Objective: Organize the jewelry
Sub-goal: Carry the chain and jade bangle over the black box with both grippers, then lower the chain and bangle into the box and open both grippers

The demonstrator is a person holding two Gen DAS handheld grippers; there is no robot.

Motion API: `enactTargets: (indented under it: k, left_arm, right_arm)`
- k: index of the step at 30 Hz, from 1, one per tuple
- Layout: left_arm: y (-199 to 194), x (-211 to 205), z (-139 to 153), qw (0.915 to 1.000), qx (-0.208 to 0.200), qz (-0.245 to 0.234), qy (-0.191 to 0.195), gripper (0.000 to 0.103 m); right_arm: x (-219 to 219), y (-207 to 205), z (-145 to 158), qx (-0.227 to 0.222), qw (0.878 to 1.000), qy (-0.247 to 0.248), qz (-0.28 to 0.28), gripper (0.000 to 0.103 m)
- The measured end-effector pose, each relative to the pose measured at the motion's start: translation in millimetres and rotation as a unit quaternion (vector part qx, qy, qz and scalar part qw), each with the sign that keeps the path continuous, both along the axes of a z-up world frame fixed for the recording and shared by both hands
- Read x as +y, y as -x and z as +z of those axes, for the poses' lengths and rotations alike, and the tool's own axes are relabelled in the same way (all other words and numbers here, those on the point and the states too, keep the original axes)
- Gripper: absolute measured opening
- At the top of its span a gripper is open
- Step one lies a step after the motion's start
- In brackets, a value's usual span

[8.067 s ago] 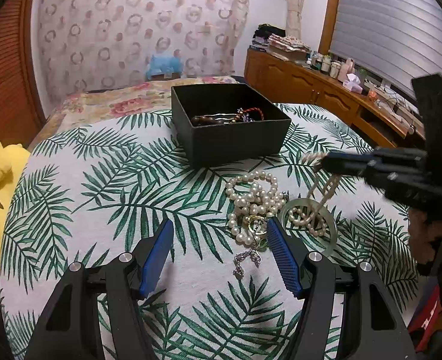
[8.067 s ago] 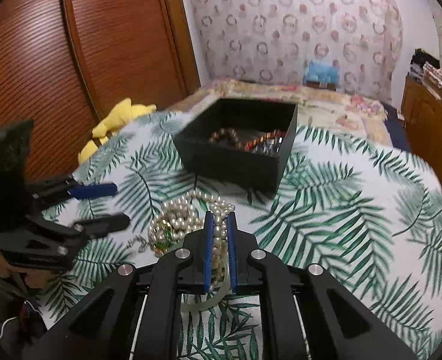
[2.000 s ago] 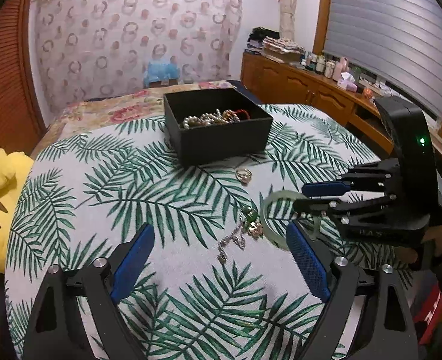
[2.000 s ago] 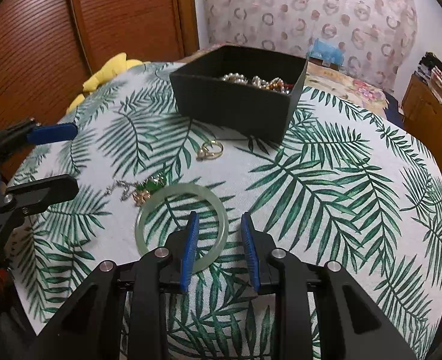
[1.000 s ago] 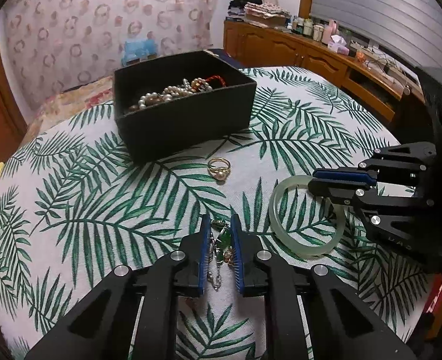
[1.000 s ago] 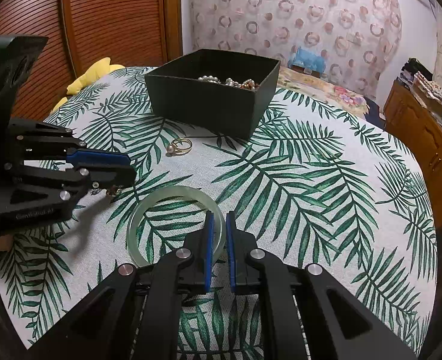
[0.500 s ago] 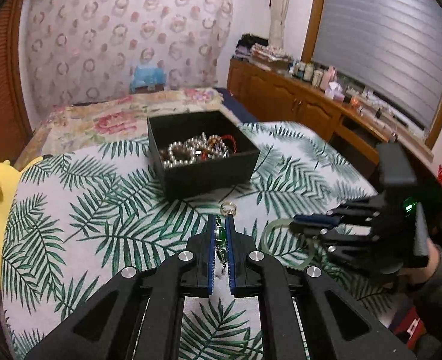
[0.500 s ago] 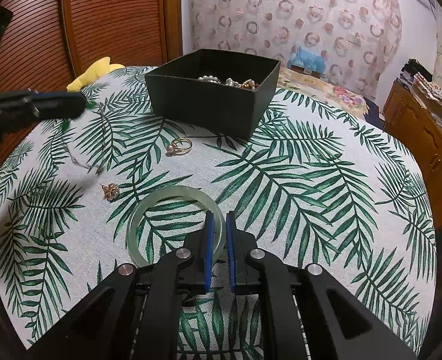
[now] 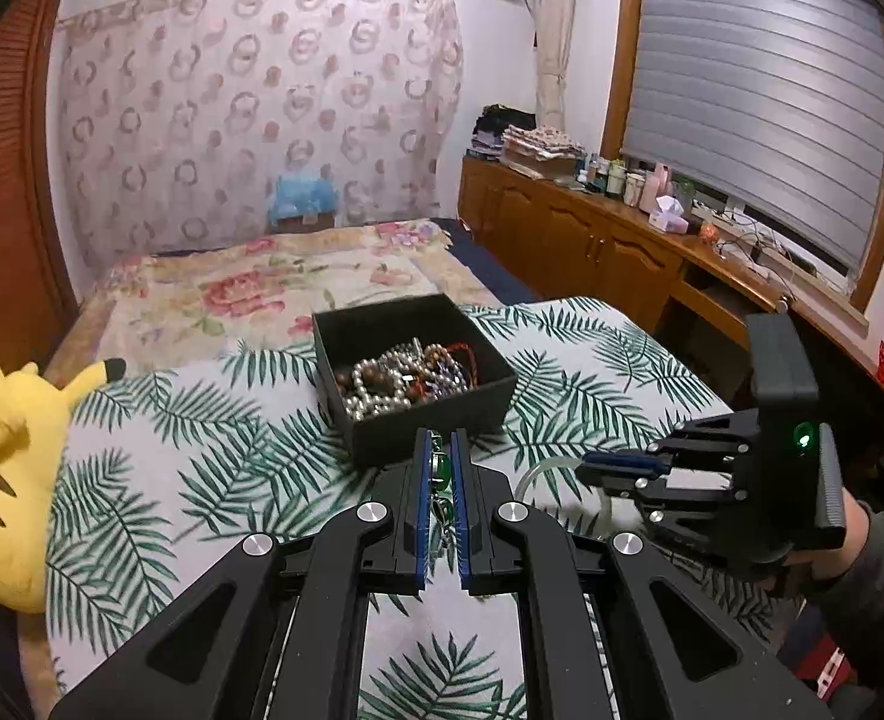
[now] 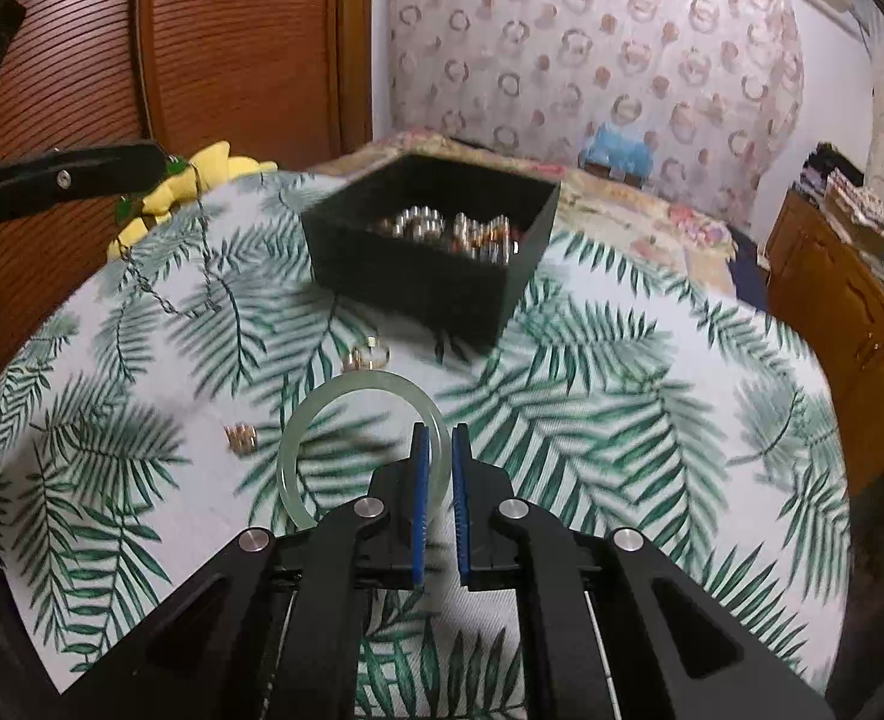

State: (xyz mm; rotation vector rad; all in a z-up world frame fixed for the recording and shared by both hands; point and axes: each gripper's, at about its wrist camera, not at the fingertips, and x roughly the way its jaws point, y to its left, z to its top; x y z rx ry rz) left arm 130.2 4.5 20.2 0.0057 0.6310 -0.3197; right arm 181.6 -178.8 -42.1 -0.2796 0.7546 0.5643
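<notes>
A black open box (image 9: 430, 414) (image 10: 436, 288) holding pearls and beads sits on the leaf-print table. My left gripper (image 9: 440, 468) is shut on a green-stone necklace (image 9: 441, 468), lifted above the table; its silver chain (image 10: 166, 294) hangs from the left gripper (image 10: 163, 165) in the right wrist view. My right gripper (image 10: 437, 450) (image 9: 589, 465) is shut on the rim of a pale green jade bangle (image 10: 322, 420) (image 9: 538, 471), raised off the table. A gold ring (image 10: 370, 355) and a small gold earring (image 10: 241, 437) lie on the cloth.
The round table (image 9: 214, 480) has a leaf-print cloth. A yellow plush toy (image 9: 4, 468) lies at its left edge. A bed (image 9: 262, 294) is behind, and a wooden cabinet (image 9: 610, 258) with bottles runs along the right wall.
My left gripper has risen further with the necklace, its chain now hanging clear of the table. My right gripper has lifted the bangle off the table toward the box.
</notes>
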Motion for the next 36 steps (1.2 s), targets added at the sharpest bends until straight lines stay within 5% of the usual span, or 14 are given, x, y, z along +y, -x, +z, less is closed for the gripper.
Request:
enactTargets:
  k: [9,19,36]
  left_arm:
    - [-11,5,17,0.9998,-0.013,0.011,-0.012,0.006]
    - [-24,5,22,0.9994,-0.017,0.017,-0.024,0.006]
    - [-57,-1,33,0.9990,-0.015,0.020,-0.037,0.006]
  right_arm:
    - [8,-25,35,-0.031,1.000,0.002,0.000,0.009]
    - [16,-75,46,-0.007,0.999,-0.035,0.000,0.009]
    - [39,-127,33,-0.004,0.999,-0.029,-0.033,0.009]
